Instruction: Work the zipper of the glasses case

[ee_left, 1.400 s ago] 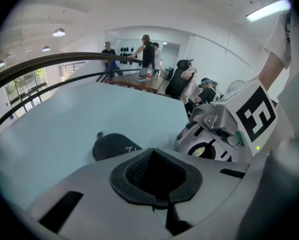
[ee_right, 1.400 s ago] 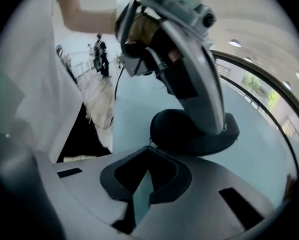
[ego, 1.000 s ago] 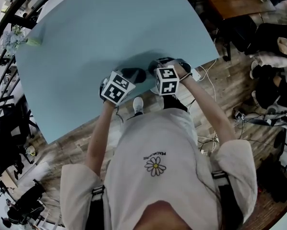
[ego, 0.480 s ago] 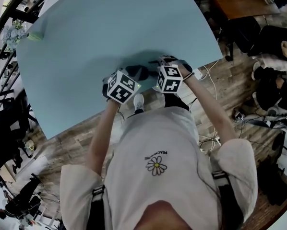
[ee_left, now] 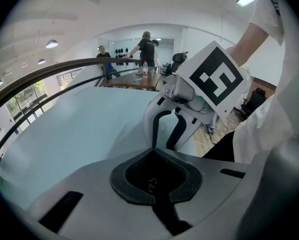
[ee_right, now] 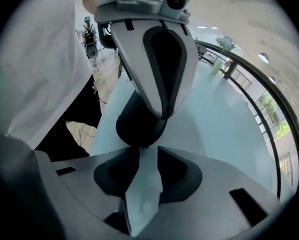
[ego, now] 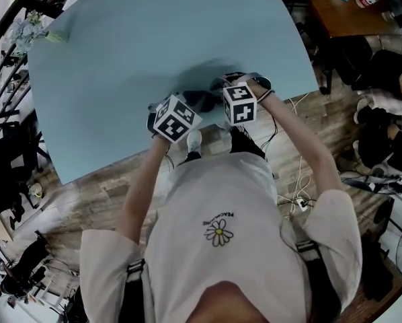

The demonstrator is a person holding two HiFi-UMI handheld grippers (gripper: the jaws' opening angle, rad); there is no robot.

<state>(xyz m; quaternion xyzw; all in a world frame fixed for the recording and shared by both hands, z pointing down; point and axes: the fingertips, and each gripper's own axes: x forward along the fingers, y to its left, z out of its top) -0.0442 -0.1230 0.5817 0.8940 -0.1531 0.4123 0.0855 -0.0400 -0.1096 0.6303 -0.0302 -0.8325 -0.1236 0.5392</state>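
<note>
The dark glasses case (ego: 199,101) lies near the front edge of the pale blue table (ego: 154,39), between my two grippers. My left gripper (ee_left: 154,176) is shut on the case, whose dark fabric fills its jaws. In the right gripper view one of its grey fingers (ee_right: 187,69) reaches down onto the case (ee_right: 137,126). My right gripper (ee_right: 148,151) is open and its jaws have just been closing. Only blue table shows in the gap, and the case's near end lies just past the fingertips. The left gripper view shows the right gripper (ee_left: 167,139) with its fingers apart.
The table's front edge (ego: 208,136) runs just under the grippers, with wooden floor (ego: 302,153), cables and a shoe (ego: 193,145) below it. A small plant (ego: 43,32) stands at the table's far left corner. A brown table (ego: 352,9) stands at the upper right.
The right gripper's marker cube has turned a little and sits slightly higher in the picture. The left gripper stays where it was on the case. The head view itself has shifted a little.
</note>
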